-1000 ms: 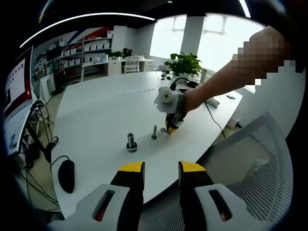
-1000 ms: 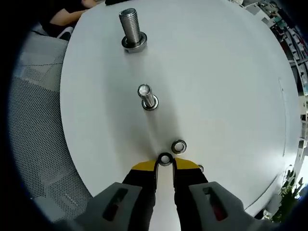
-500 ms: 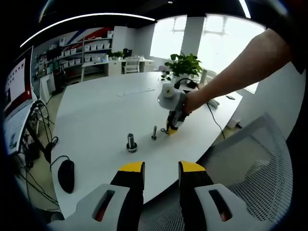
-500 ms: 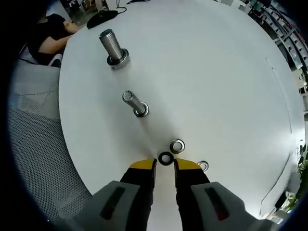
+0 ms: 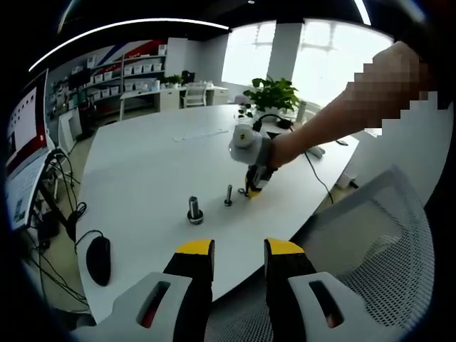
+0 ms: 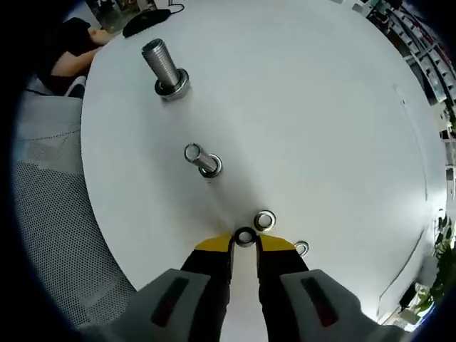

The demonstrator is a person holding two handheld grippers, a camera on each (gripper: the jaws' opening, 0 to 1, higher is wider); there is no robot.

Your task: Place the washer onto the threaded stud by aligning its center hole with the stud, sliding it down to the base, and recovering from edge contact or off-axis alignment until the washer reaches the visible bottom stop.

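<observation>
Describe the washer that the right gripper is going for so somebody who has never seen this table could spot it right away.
On the white table, follow the line from the thick stud past the thin stud to the right gripper. The washer lies between its yellow tips. It looks darker than the two shinier washers beside it, which lie outside the jaws.

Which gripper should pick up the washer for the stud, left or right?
Right. The right gripper is down at the table with the dark washer between its tips, the slim stud just ahead. The left gripper hangs open off the table's edge, well away from the studs.
</observation>
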